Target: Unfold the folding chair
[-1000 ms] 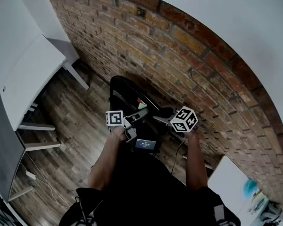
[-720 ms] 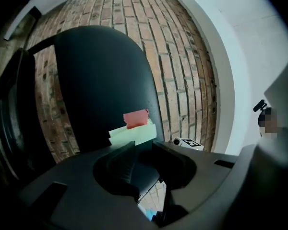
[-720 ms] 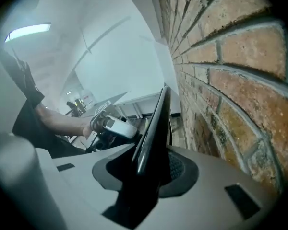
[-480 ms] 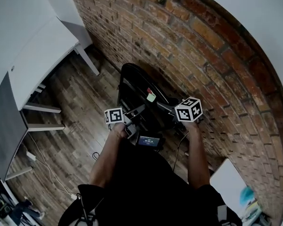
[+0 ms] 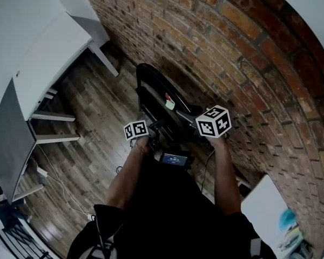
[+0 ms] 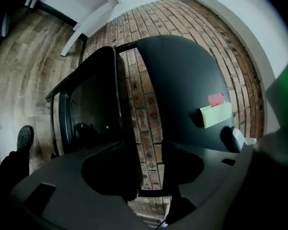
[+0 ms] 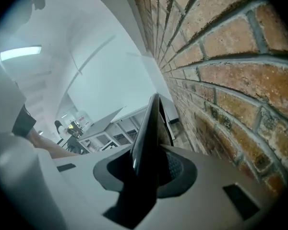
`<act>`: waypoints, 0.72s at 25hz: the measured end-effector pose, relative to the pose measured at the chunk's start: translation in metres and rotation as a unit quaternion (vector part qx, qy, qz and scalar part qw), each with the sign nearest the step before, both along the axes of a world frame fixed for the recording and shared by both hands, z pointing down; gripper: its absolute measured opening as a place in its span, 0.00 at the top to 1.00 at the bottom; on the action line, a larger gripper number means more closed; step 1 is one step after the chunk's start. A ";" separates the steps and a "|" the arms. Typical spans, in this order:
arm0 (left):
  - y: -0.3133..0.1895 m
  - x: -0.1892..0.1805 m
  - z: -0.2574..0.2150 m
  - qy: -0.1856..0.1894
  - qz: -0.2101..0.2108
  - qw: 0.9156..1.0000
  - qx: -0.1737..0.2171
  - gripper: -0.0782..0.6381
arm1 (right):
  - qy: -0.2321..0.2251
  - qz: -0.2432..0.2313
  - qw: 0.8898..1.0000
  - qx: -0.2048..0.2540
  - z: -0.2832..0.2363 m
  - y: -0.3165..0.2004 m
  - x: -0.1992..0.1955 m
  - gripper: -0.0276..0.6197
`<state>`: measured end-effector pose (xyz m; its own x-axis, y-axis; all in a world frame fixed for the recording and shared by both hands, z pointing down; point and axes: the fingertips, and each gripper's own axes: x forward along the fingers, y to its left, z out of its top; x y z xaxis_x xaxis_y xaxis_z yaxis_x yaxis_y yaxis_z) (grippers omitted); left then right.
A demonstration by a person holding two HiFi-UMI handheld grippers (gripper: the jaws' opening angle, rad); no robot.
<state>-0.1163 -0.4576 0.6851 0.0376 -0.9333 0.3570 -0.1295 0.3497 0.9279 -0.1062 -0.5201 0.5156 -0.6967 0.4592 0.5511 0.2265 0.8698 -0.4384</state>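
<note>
The black folding chair (image 5: 154, 93) stands half-folded against the brick wall, with a yellow-green note (image 6: 216, 114) and a red note (image 6: 216, 98) on its backrest (image 6: 182, 85). The seat panel (image 6: 91, 109) hangs to the left of the backrest. My left gripper (image 6: 146, 152) is low in front of the chair and its jaws are opening; the seat's right rim runs down between them, close to the left finger, with nothing pressed. My right gripper (image 7: 151, 169) is shut on the thin black edge of the backrest. In the head view, the left gripper (image 5: 153, 129) and right gripper (image 5: 190, 124) meet at the chair.
The brick wall (image 5: 232, 53) runs right behind the chair. A white desk (image 5: 48, 63) and a grey panel (image 5: 11, 144) stand at the left on the wood floor (image 5: 92, 117). A cable (image 5: 59, 193) lies on the floor. A white tabletop (image 5: 264, 209) is at lower right.
My left gripper has dropped lower in front of the chair and its jaws have spread apart. The right gripper stays clamped on the backrest edge.
</note>
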 end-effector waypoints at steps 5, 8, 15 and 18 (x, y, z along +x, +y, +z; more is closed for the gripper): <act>0.012 -0.015 0.028 0.011 -0.053 0.998 -0.026 0.54 | -0.004 -0.002 1.000 0.007 0.000 0.001 -0.002 0.78; 0.010 -0.020 0.034 0.035 -0.082 0.996 0.000 0.54 | -0.002 -0.002 1.000 0.006 -0.001 0.006 0.002 0.78; -0.009 -0.022 0.026 0.036 -0.045 0.998 0.028 0.62 | -0.003 0.002 1.000 0.014 -0.005 0.026 0.006 0.77; 0.002 -0.020 0.029 0.057 -0.044 0.997 0.032 0.75 | -0.002 0.001 1.000 0.019 -0.006 0.035 0.008 0.77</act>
<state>-0.1359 -0.4554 0.7139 -0.0093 -0.9553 0.2956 0.0065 0.2956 0.9553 -0.0979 -0.4851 0.5093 -0.7002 0.4365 0.5651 0.2263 0.8863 -0.4042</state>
